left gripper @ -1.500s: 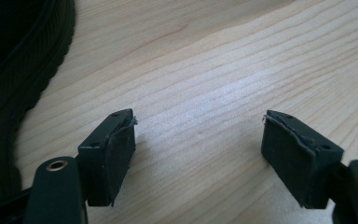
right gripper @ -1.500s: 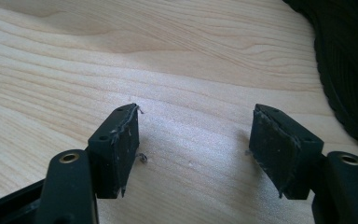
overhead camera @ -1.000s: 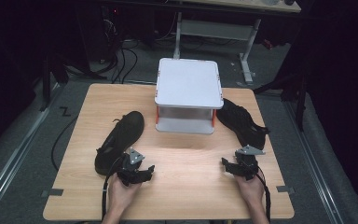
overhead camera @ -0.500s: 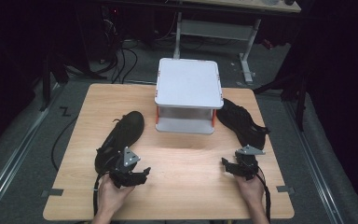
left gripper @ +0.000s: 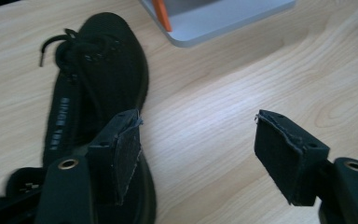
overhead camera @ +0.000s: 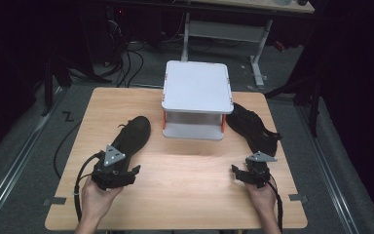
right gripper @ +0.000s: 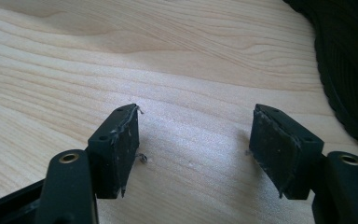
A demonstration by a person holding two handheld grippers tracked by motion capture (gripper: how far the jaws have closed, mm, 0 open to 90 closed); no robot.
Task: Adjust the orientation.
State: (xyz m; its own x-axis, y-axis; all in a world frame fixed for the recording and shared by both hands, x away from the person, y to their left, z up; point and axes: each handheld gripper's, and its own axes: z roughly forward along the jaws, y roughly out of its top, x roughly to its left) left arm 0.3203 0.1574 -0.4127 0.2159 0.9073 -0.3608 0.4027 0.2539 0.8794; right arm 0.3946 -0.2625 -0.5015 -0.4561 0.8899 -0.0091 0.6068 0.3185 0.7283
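L tongs [overhead camera: 126, 171] wide, nothing between pads, hovering over heel of L shoe [overhead camera: 129, 138], which lies flat on counter [overhead camera: 190, 170] left of white box [overhead camera: 196, 100]. R tongs [overhead camera: 243, 171] wide too, low, near R shoe [overhead camera: 253, 127]. Step: approach to L shoe. Next: descend, straddle heel rim, close.

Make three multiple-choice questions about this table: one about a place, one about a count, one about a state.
1. Where is the left shoe?
A. left of the white box
B. on top of the box
C. on the floor

2. How many black shoes lie on the table?
A. one
B. two
C. four

3. How are the jaws of the left gripper?
A. shut on a lace
B. shut on the box
C. open, holding nothing

Answers: 1 A, it lies beside the box; 2 B, the right shoe is the second; 3 C, bare wood shows between the jaws.
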